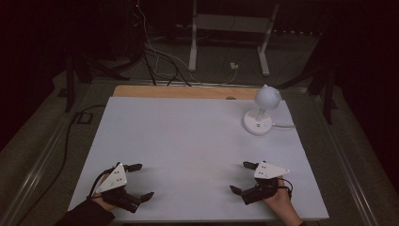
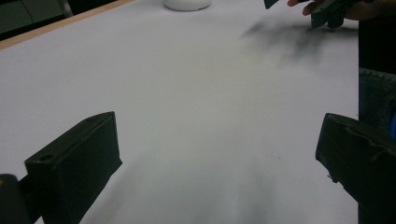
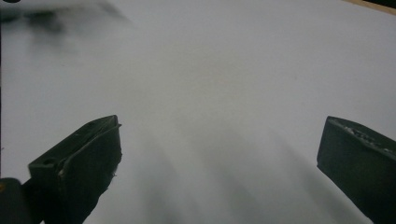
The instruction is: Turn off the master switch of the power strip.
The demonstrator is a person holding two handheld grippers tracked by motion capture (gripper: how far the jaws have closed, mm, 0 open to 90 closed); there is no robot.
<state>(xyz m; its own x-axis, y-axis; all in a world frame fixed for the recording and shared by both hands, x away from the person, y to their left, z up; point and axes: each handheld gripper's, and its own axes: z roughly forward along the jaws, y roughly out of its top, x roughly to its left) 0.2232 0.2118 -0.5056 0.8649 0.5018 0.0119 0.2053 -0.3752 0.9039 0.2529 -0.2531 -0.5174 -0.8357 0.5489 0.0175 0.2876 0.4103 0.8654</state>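
Two grippers, left gripper (image 1: 138, 181) and right gripper (image 1: 242, 177), fingers spread wide, empty; no legible writing on white lamp (image 1: 261, 111).

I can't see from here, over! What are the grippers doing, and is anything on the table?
Left gripper open, empty. Right gripper open, empty. White lamp at far right of table, untouched. Nothing between.

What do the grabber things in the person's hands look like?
Each hand-held gripper, left and right, has two black blocky jaws and a pale three-cornered plate with small dark dots on top. A black cable trails from each. The left arm wears a dark sleeve.
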